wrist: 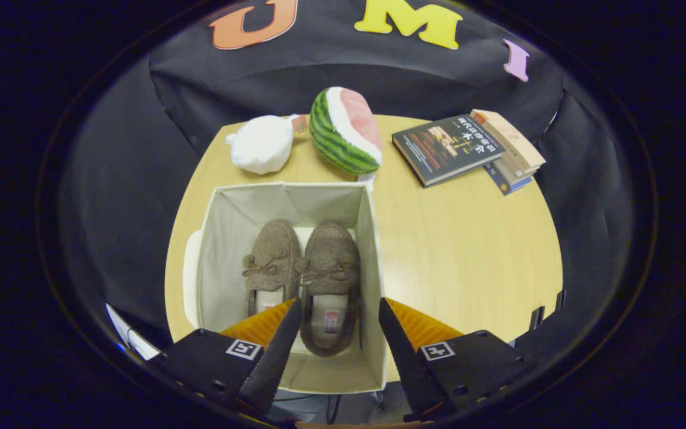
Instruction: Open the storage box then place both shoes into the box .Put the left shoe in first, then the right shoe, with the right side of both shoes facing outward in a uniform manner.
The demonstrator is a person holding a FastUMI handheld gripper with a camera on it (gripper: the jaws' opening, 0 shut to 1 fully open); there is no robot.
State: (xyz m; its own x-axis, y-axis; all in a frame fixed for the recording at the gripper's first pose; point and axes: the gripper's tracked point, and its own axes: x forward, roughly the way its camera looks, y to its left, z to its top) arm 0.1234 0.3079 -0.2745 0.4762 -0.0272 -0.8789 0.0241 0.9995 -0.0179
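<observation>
An open cream fabric storage box [224, 250] stands on the round wooden table [462, 250]. Two brown slippers lie side by side on its floor, toes pointing away from me: one [270, 262] on the left, the other [331, 280] on the right, each with a small bow. My gripper [338, 310] hangs above the near part of the box, open, with nothing between its fingers. The heel of the right-hand slipper shows in the gap between them. The left finger [280, 345] covers the heel of the left-hand slipper.
Beyond the box sit a white plush toy [261, 145] and a watermelon-slice plush [346, 130]. A stack of books [468, 149] lies at the far right of the table. A pale flat piece [190, 280], maybe the lid, pokes out left of the box.
</observation>
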